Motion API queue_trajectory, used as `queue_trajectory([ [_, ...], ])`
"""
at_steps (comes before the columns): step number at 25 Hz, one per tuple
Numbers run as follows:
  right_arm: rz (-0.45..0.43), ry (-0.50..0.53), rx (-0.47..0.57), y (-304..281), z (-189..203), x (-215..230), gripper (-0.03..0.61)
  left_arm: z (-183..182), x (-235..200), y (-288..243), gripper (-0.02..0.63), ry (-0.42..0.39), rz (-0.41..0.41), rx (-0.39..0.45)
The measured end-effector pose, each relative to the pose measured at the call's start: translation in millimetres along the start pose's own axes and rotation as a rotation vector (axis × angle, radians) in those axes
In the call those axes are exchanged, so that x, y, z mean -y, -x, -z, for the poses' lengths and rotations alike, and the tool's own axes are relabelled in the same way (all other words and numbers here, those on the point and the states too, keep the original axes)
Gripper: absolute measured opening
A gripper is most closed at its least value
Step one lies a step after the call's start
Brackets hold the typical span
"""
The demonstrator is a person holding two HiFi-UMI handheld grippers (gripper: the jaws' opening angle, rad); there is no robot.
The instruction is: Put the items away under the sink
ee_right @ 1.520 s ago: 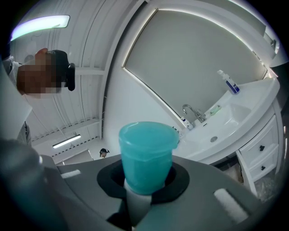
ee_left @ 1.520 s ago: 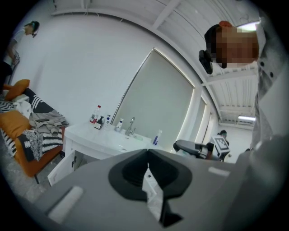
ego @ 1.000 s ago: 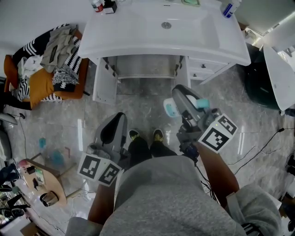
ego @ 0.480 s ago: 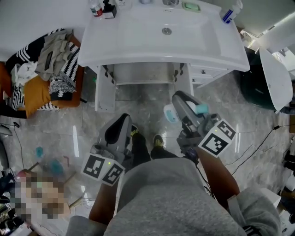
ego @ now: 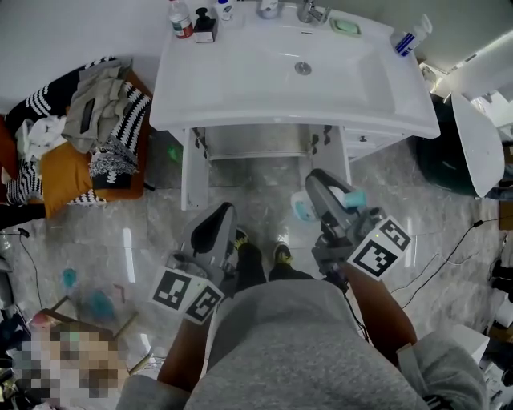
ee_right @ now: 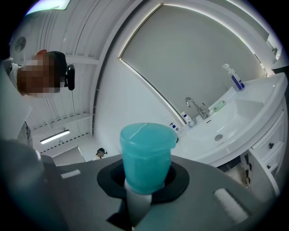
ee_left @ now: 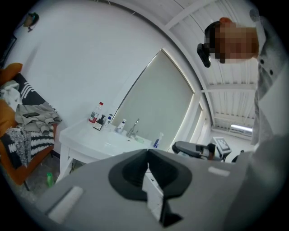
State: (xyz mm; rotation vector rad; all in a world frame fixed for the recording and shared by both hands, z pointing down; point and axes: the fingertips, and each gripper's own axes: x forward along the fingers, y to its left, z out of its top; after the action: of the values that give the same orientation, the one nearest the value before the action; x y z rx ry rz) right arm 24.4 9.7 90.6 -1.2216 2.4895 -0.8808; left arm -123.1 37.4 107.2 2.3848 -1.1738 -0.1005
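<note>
My right gripper (ego: 322, 196) is shut on a white bottle (ego: 300, 208) with a teal cap (ego: 353, 198), held crosswise above the floor in front of the vanity. In the right gripper view the teal cap (ee_right: 145, 155) stands out of the jaws and the pale body runs down between them. My left gripper (ego: 213, 231) is shut with nothing in it; its jaws meet in the left gripper view (ee_left: 146, 169). The white sink (ego: 240, 80) stands ahead, and the cabinet under it (ego: 256, 146) is open, with both doors (ego: 193, 172) swung out.
A red-labelled bottle (ego: 179, 18), a black dispenser (ego: 205, 28), a faucet (ego: 309, 11), a soap dish (ego: 346, 26) and a blue spray bottle (ego: 405, 38) stand on the sink top. Clothes are piled on an orange seat (ego: 88, 120) at the left. Cables (ego: 449, 256) cross the floor at the right.
The vanity has come nearer and lower in the head view. Both grippers moved forward toward the open cabinet. The right gripper's hold on the bottle is unchanged.
</note>
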Motion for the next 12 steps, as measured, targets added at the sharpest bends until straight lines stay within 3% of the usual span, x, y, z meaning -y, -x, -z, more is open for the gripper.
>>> queue_trajectory([
  [12, 0.042, 0.035, -0.020, -45, 12, -4, 0.074, -6, -40, -16, 0.011, -0.052, 0.061, -0.014],
])
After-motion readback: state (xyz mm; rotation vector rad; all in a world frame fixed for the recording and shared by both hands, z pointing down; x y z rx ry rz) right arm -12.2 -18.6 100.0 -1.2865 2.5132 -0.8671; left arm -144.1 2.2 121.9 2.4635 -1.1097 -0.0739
